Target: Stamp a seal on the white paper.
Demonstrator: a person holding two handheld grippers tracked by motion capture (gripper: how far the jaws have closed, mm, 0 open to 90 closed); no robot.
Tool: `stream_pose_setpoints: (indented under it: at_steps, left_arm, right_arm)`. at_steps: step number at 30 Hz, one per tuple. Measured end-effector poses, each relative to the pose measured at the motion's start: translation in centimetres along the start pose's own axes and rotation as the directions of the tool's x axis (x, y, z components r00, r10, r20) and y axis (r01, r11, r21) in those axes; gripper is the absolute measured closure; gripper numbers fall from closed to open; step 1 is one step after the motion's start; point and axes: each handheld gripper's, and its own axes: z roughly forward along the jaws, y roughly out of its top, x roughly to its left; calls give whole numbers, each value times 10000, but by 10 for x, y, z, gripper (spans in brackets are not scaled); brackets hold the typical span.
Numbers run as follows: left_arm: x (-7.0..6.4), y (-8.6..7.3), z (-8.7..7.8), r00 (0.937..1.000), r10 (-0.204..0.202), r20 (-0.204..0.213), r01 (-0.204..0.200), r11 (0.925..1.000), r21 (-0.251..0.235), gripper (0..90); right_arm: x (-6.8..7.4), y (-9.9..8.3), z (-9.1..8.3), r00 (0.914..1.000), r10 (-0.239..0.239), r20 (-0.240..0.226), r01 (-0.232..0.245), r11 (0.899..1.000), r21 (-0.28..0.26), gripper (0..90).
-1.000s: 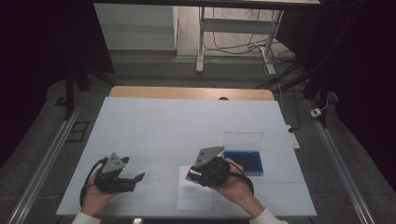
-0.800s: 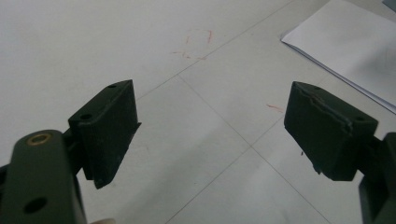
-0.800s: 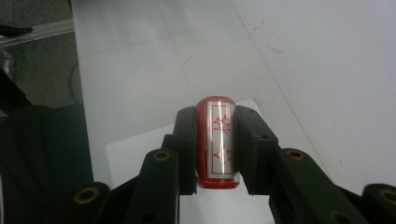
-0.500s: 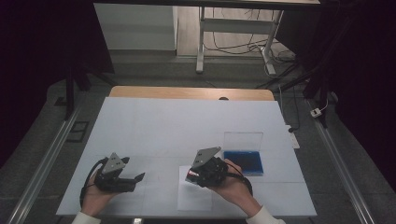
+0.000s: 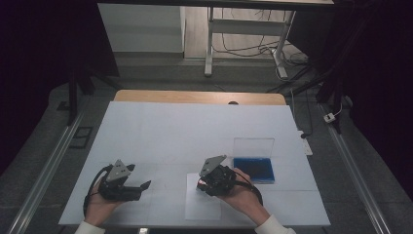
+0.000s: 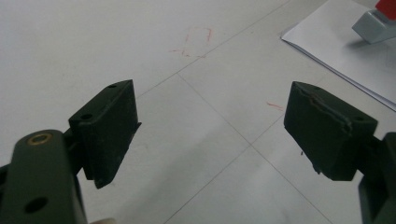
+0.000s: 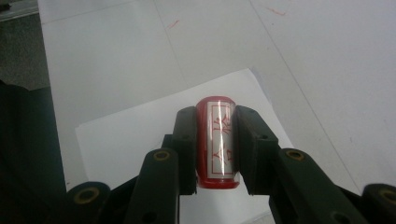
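Note:
My right gripper (image 7: 215,116) is shut on a red stamp (image 7: 217,140) with a white label and red characters. It holds the stamp just above a white sheet of paper (image 7: 135,130). In the high view the right gripper (image 5: 202,183) is over the upper part of that sheet (image 5: 202,207), near the table's front edge. My left gripper (image 5: 143,187) rests at the front left, open, with nothing between its jaws (image 6: 210,126). From the left gripper view, the sheet (image 6: 345,56) and the stamp's grey-and-red end (image 6: 378,21) appear at the top right.
A blue ink pad case (image 5: 253,168) with its clear lid (image 5: 253,146) standing upright lies just right of the right hand. The white table cover (image 5: 195,131) has faint red marks. A wooden edge (image 5: 195,96) runs along the far side.
The right gripper with the stamp has edged slightly left and lower over the paper. The left gripper has stayed put.

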Motion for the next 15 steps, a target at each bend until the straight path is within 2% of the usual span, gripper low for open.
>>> stream_pose_setpoints:
  at_steps: [6, 8, 12, 13, 15]
  left_arm:
    - [0, 0, 0, 10000, 5, 4, -5, 10000, 13, 178]
    - [0, 0, 0, 10000, 14, 9, -14, 10000, 15, 178]
    - [0, 0, 1, 10000, 6, 17, -6, 10000, 36, 178]
    - [0, 0, 1, 10000, 18, 24, -18, 10000, 44, 178]
    - [0, 0, 1, 10000, 6, 26, -6, 10000, 32, 178]
  right_arm:
    - [-1, -2, 6, 10000, 4, -71, -3, 9999, 146, 702]
    - [-2, -3, 7, 9998, -156, -79, 157, 9998, 149, 702]
    - [-2, -4, 11, 10000, 2, -81, 1, 9996, 286, 702]
    - [-3, -4, 12, 9998, -180, -73, 182, 9994, 282, 702]
    - [-2, -4, 13, 10000, -8, -51, 10, 9994, 348, 702]
